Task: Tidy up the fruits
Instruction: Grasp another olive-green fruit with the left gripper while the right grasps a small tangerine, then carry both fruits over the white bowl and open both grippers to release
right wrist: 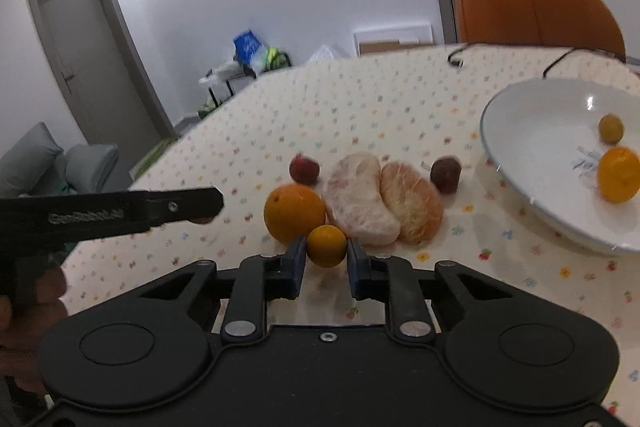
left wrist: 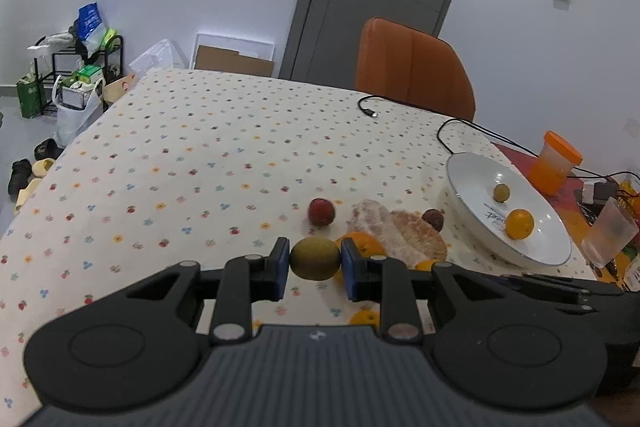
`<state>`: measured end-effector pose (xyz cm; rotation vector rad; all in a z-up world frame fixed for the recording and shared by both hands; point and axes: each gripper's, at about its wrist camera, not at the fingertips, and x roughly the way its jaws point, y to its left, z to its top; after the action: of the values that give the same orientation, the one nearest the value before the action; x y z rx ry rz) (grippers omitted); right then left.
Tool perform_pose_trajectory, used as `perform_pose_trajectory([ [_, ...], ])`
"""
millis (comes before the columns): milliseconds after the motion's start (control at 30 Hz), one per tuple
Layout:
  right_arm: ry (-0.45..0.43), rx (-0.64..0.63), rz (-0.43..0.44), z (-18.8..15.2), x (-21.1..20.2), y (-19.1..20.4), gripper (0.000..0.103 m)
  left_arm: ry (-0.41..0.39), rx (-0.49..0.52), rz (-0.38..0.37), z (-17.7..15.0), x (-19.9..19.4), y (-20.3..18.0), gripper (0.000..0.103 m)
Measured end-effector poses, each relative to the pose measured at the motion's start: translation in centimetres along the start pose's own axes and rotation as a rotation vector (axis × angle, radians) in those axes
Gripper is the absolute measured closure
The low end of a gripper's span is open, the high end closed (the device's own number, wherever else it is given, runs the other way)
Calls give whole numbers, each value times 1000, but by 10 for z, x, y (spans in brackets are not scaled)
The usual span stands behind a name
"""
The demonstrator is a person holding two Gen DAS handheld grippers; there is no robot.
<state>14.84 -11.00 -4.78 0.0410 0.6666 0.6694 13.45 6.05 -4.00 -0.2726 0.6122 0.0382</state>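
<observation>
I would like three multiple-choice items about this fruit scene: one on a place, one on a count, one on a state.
1. Where does the dark red-brown fruit lie?
A. in the plate
B. on the tablecloth between the peeled pomelo pieces and the plate
C. on the chair

2. How many fruits lie in the white plate?
A. two
B. four
C. none

3. What does the left gripper hold?
A. nothing
B. a cup
C. a green-brown fruit

Key: 1 B, it rests on cloth beside the pomelo pieces; 2 A, one olive-green, one orange; 3 C, the jaws press its sides.
</observation>
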Motion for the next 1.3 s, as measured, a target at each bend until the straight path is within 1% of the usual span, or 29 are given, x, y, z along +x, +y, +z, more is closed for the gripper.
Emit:
perform_pose_trajectory([
  [333, -75, 38, -30, 2, -40, -23, 83, -23, 37, -50, 6, 1, -30, 77],
  [533, -118, 60, -61, 5, -58, -39, 83, -22, 55, -63, 8, 6, -46, 77],
  [833, -150, 101, -116, 5, -73, -69, 83, -32, 96, -86, 11, 14, -74, 77],
  [1133, -170, 140, -164, 3, -82, -95, 83, -20, 133, -113, 11, 25, -99, 77],
  [1300, -178, 160, -177, 1, -83, -107, 83, -12, 149, -122, 11, 32, -109, 77],
])
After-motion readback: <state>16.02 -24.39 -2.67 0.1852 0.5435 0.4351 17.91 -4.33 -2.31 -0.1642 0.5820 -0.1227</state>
